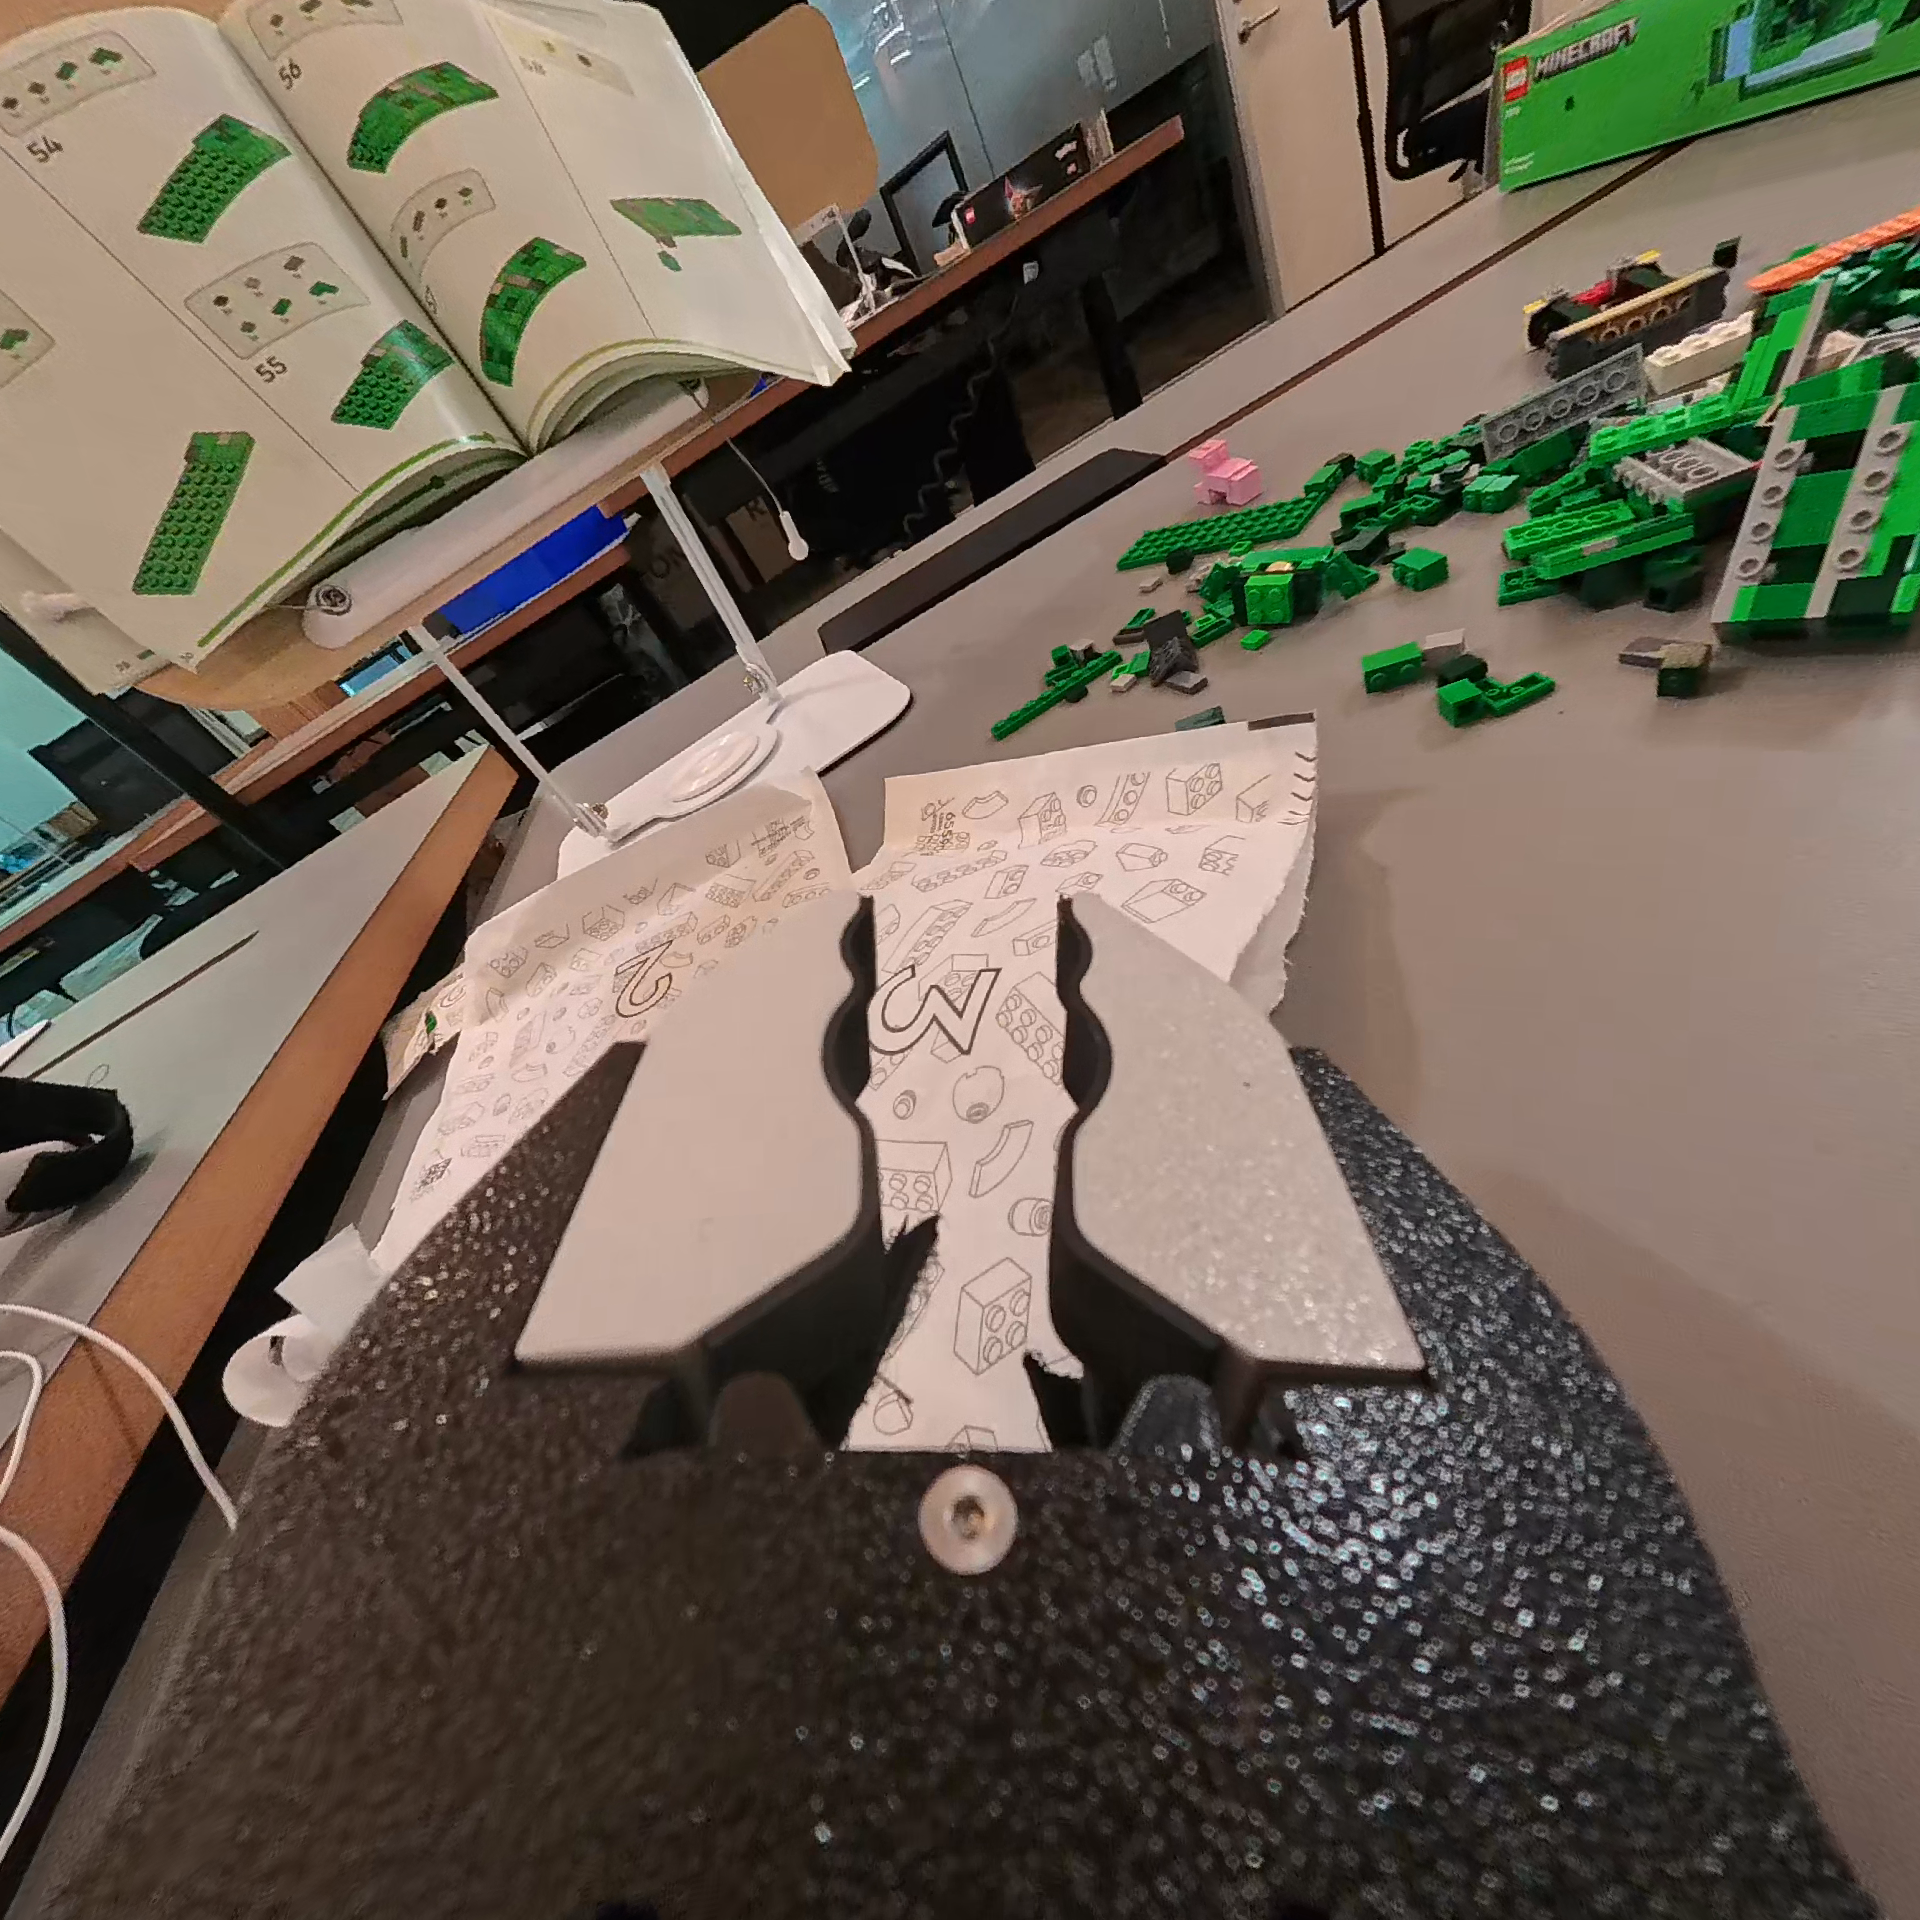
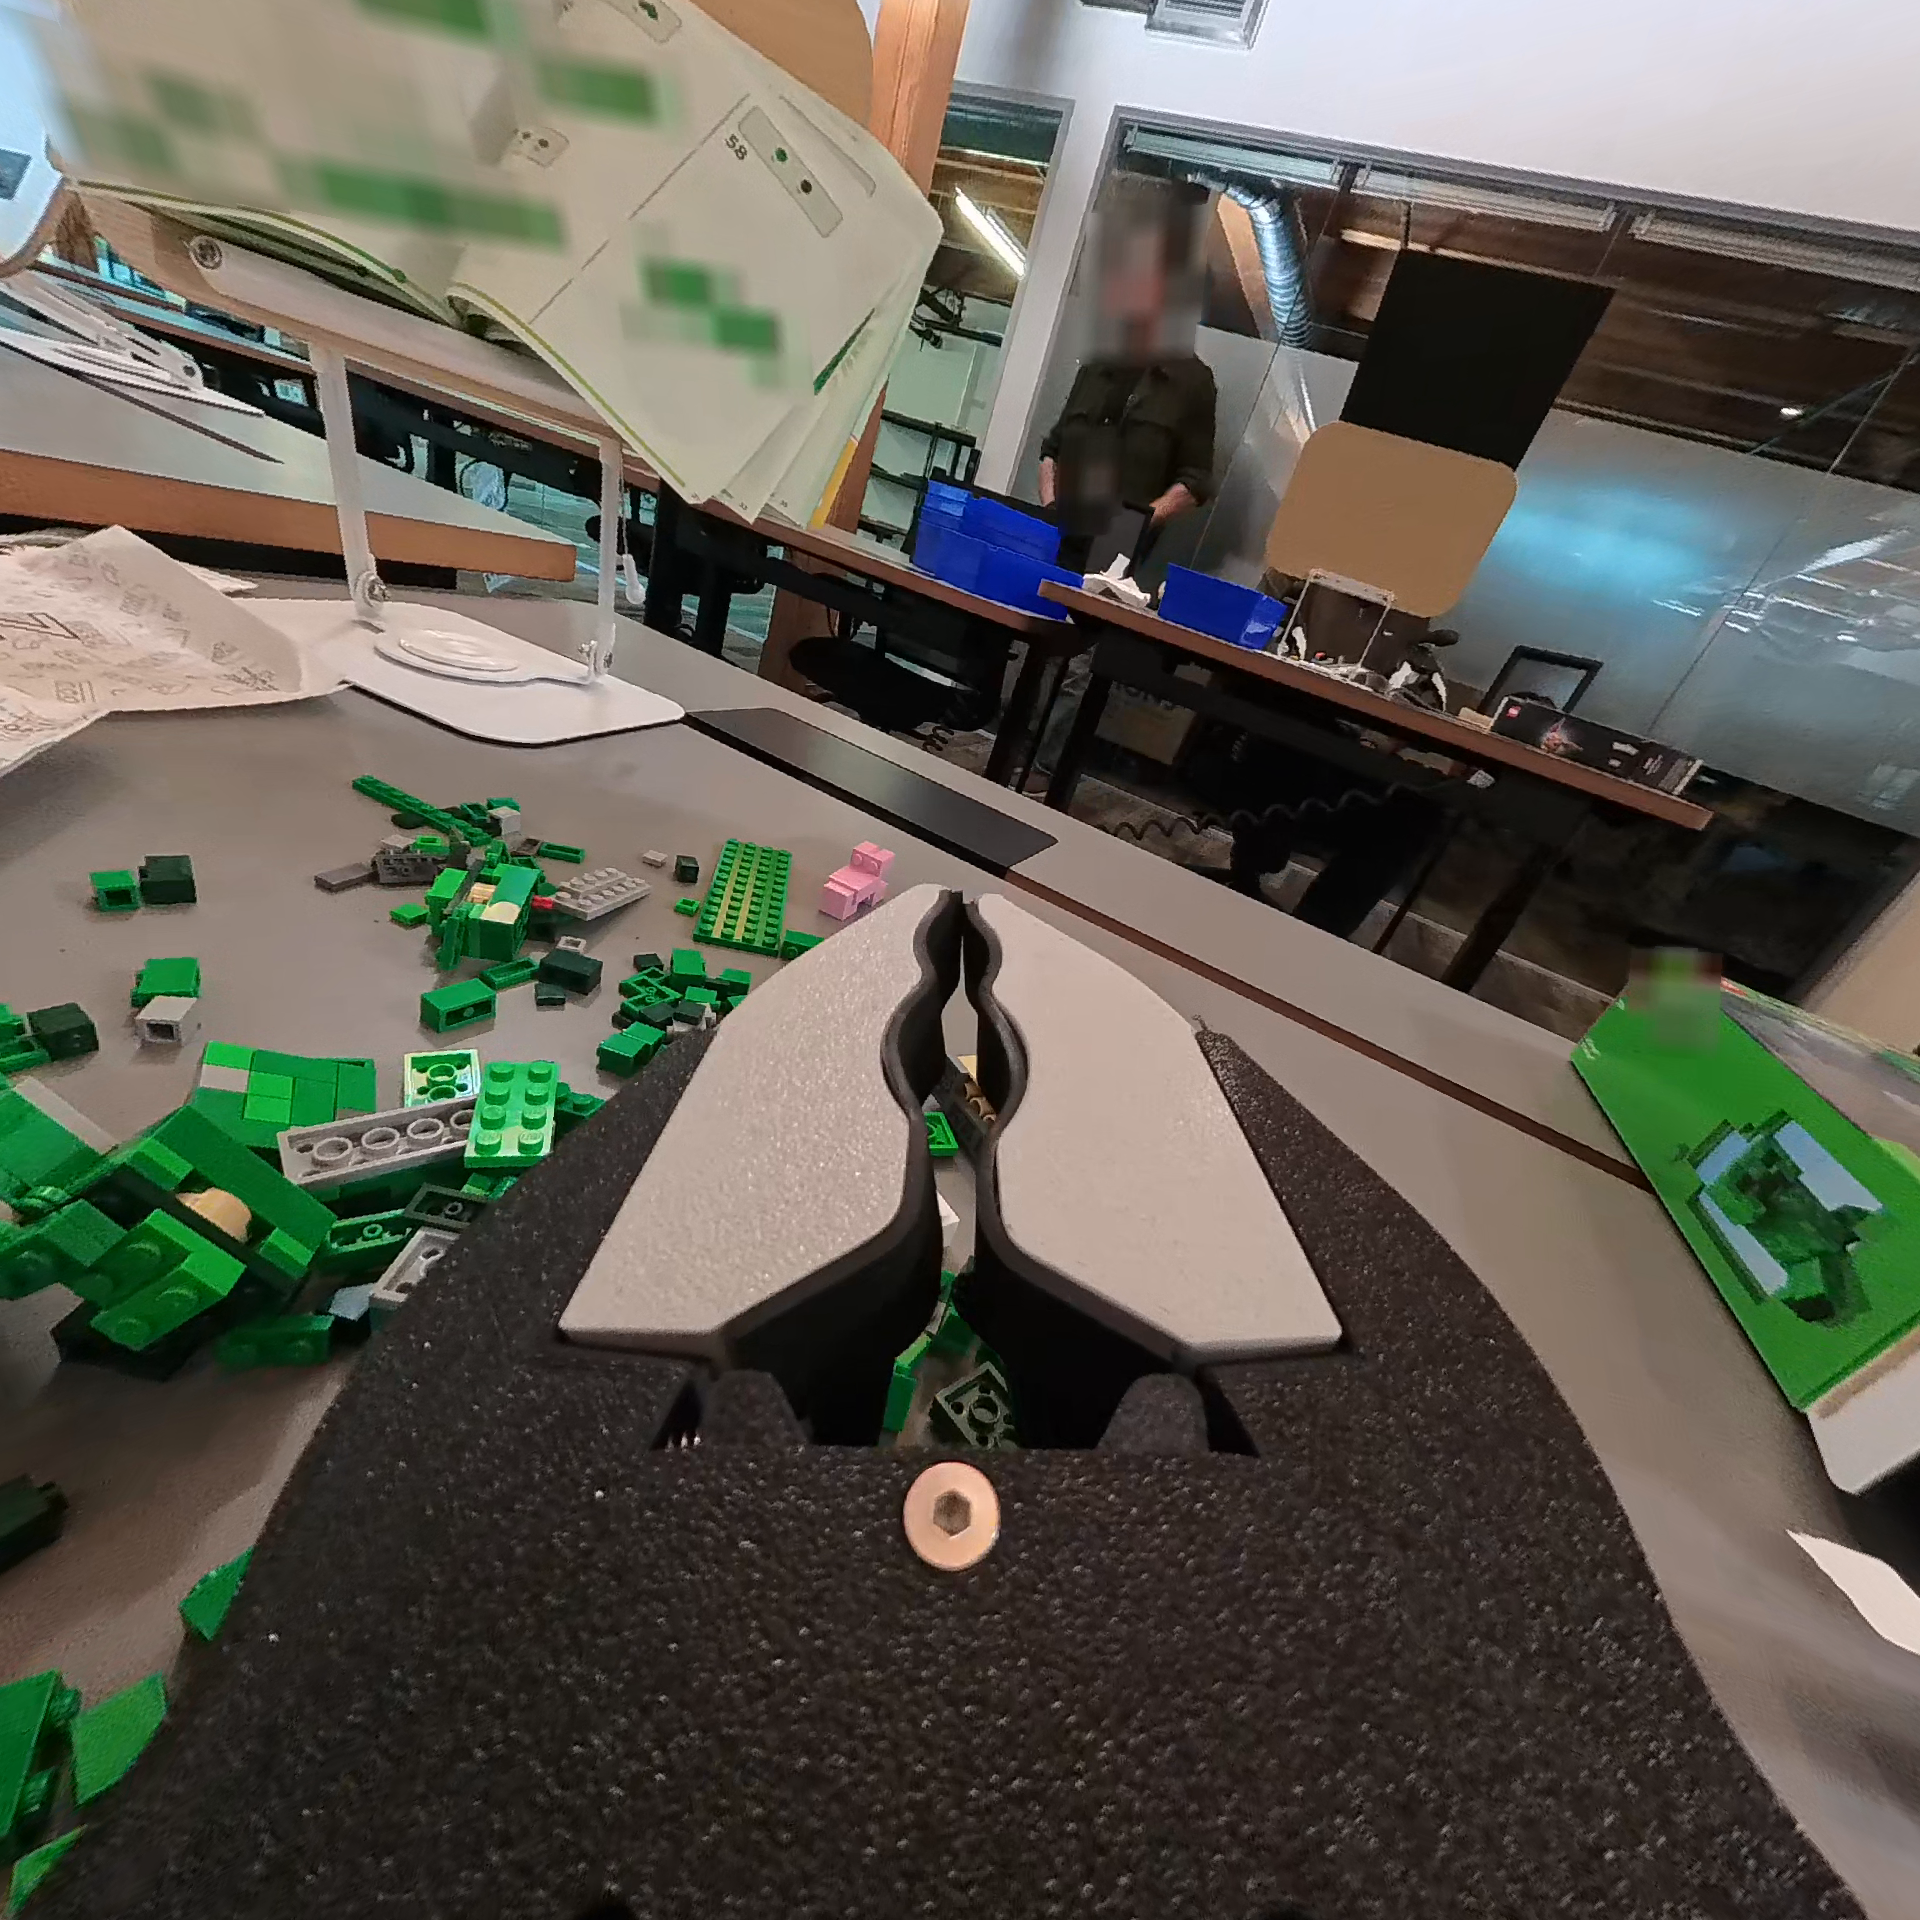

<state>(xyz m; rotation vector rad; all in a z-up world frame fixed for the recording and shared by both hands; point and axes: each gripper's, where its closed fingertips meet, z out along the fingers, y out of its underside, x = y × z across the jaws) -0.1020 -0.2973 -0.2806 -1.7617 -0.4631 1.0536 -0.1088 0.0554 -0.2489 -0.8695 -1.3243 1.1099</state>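
Observation:
My left gripper (image 1: pixel 963 920) is open and empty. It hovers just above a torn white paper bag (image 1: pixel 966 1101) printed with brick outlines, which lies on the grey table (image 1: pixel 1507 1039); a second such bag (image 1: pixel 582 987) lies to its left. My right gripper (image 2: pixel 961 920) is shut, fingertips almost touching, low over a pile of loose green and grey bricks (image 2: pixel 468 1101). A small dark piece with tan studs (image 2: pixel 971 1101) shows in the gap between its fingers; I cannot tell whether it is gripped.
An open instruction booklet (image 1: pixel 312 260) rests on a white stand (image 1: pixel 831 696) at the table's back. A partly built green model (image 1: pixel 1829 468), a pink figure (image 2: pixel 857 878), a green plate (image 2: pixel 743 894) and a green box (image 2: pixel 1766 1216) lie nearby. A person (image 2: pixel 1127 447) stands by blue bins (image 2: pixel 987 540) at a far table. The gap from one gripper's tips to the other's is roughly 35 centimetres.

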